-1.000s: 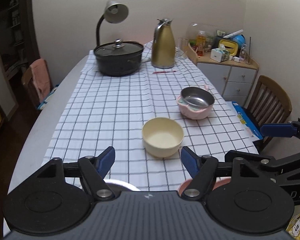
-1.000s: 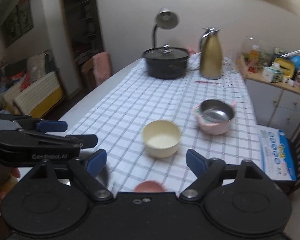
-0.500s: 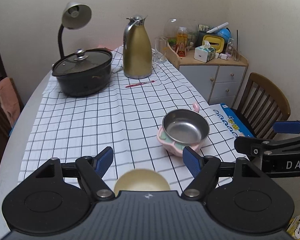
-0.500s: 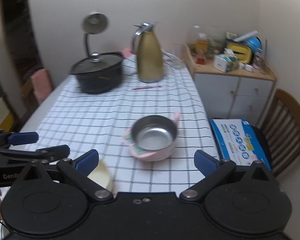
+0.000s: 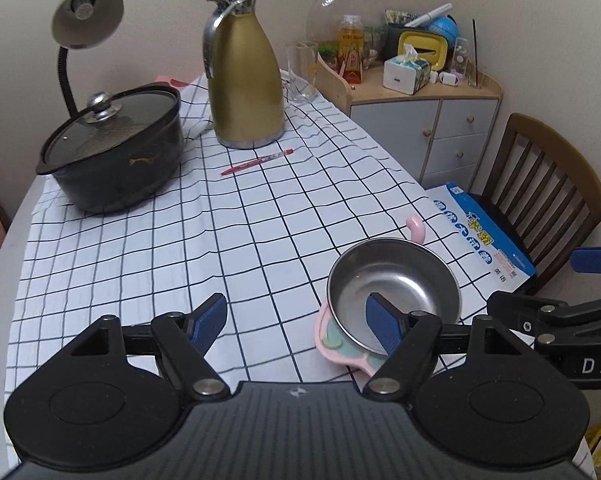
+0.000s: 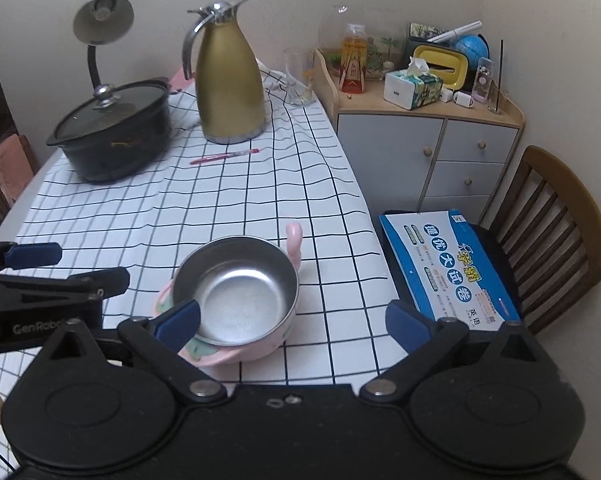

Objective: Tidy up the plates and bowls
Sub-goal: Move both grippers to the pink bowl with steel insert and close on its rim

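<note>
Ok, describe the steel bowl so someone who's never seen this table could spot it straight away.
Start from the white checked tablecloth and go to its near edge beside the wooden chair. There sits the shiny round stainless steel bowl, nested in a pink plastic holder, unlike the black lidded pot far behind.

On the table (image 5: 16, 216): one steel bowl (image 5: 394, 290) nested in one pink bowl (image 5: 340, 344) (two bowls in all), one black lidded pot (image 5: 112, 152), one gold jug (image 5: 244, 80), one desk lamp (image 5: 86, 16), one drinking glass (image 5: 300, 70) and one red pen (image 5: 256, 162). Beside the table stand one cabinet (image 5: 424, 120) and one wooden chair (image 5: 548, 192), which carries one blue box (image 5: 482, 236). Two hand-held grippers show, the left hand-held gripper (image 5: 296, 322) and the right hand-held gripper (image 6: 292, 322).
</note>
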Demonstrator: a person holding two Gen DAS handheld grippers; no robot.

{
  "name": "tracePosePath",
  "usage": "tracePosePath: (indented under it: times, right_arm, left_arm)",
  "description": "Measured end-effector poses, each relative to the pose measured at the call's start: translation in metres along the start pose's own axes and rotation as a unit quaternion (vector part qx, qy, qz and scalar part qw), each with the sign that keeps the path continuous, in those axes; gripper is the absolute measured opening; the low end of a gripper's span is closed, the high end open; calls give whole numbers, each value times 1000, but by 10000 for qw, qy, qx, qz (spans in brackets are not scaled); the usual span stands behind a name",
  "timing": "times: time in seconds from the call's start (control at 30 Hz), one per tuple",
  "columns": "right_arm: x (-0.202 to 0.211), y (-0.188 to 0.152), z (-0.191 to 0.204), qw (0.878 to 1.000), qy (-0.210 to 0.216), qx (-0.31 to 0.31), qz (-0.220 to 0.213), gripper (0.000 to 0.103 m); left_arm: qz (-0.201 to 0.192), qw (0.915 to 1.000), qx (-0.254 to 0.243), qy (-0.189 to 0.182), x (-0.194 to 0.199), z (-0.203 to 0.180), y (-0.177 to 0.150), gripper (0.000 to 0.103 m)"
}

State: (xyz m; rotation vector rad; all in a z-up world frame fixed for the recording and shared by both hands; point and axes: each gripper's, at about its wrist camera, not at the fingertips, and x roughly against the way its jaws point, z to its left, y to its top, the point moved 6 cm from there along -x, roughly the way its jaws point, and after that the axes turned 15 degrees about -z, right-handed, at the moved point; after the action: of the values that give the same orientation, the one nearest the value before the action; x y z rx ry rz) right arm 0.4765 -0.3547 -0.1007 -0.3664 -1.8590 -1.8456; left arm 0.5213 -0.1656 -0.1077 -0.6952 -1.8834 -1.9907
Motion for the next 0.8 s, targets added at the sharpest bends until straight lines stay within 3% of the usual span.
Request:
tracePosePath:
  times: [0.37, 0.8]
  right_arm:
    - [-64, -16, -3, 9984, -182, -103, 518, 85]
    - [-98, -36, -9, 9948, -372, -242, 912, 73]
  left_arm:
    - [430, 9990, -34, -137, -71, -7, -15, 76]
    - [764, 9968, 32, -224, -106, -13, -29, 75]
